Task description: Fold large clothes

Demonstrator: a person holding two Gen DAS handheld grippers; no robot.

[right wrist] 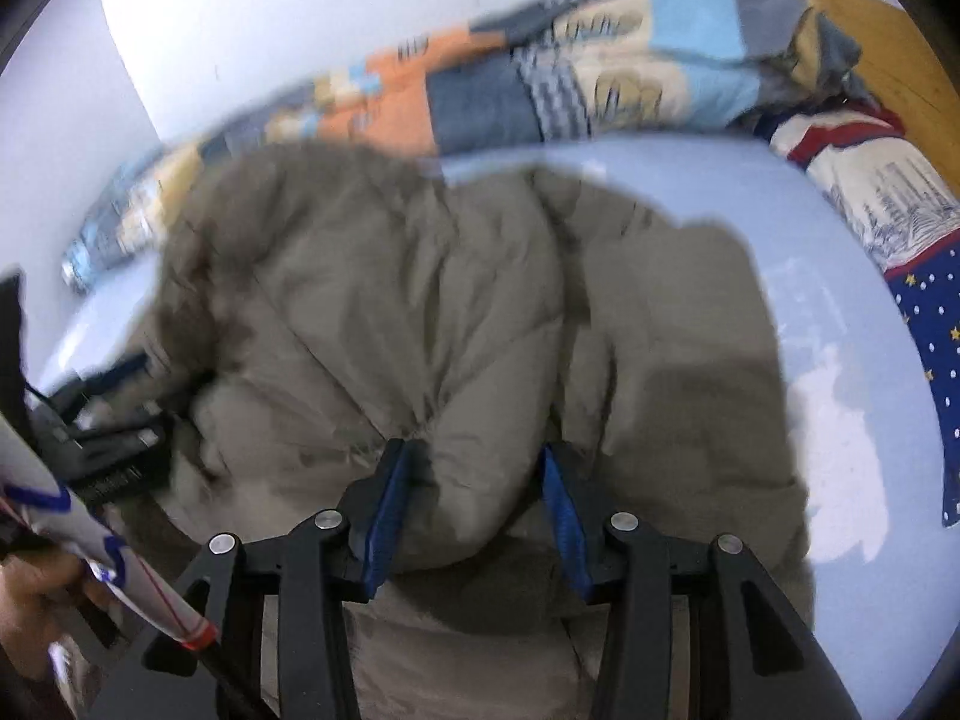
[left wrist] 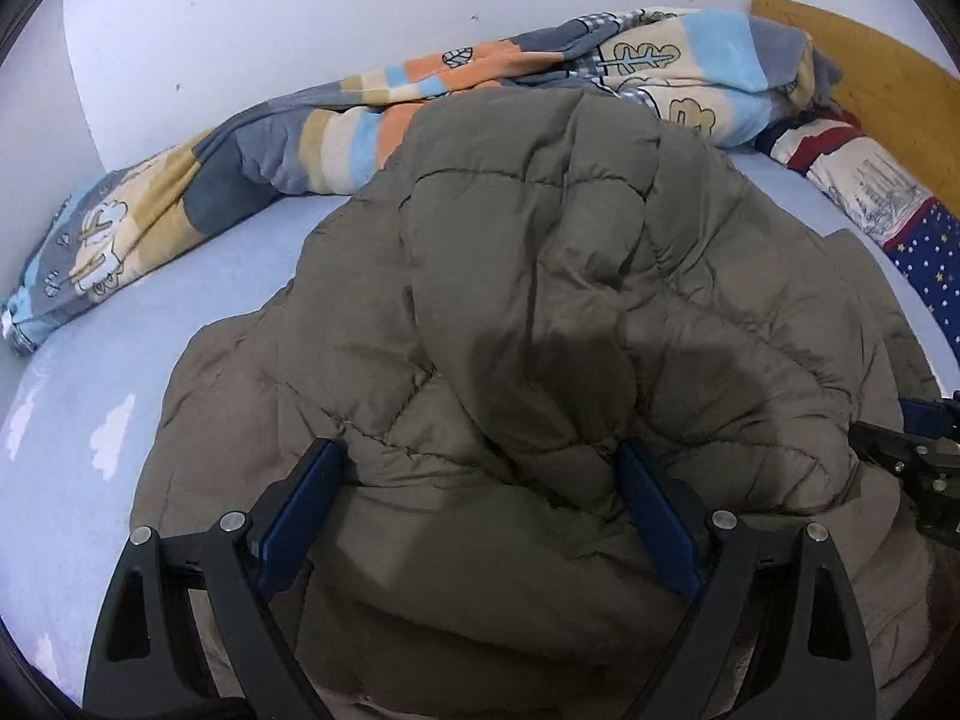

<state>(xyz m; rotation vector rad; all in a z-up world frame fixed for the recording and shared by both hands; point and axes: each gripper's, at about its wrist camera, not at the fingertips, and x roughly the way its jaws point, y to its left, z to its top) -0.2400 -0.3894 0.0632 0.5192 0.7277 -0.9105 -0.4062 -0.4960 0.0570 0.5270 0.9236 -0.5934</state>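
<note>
A large olive-grey quilted puffer jacket [left wrist: 540, 312] lies bunched on a light blue bed; it also fills the right wrist view [right wrist: 420, 312]. My left gripper [left wrist: 480, 468] has its blue-padded jaws wide apart, with a thick fold of the jacket bulging between them. My right gripper [right wrist: 474, 462] has its jaws narrower, pinching a puffy fold of the jacket between the pads. The right gripper shows at the right edge of the left wrist view [left wrist: 918, 468]. The left gripper shows at the left of the right wrist view [right wrist: 108, 426], blurred.
A patchwork blanket [left wrist: 420, 102] lies heaped along the white wall at the back. A starred and striped pillow [left wrist: 888, 204] rests by the wooden headboard [left wrist: 870, 60] at the right. The blue sheet [left wrist: 78, 420] with cloud prints shows at the left.
</note>
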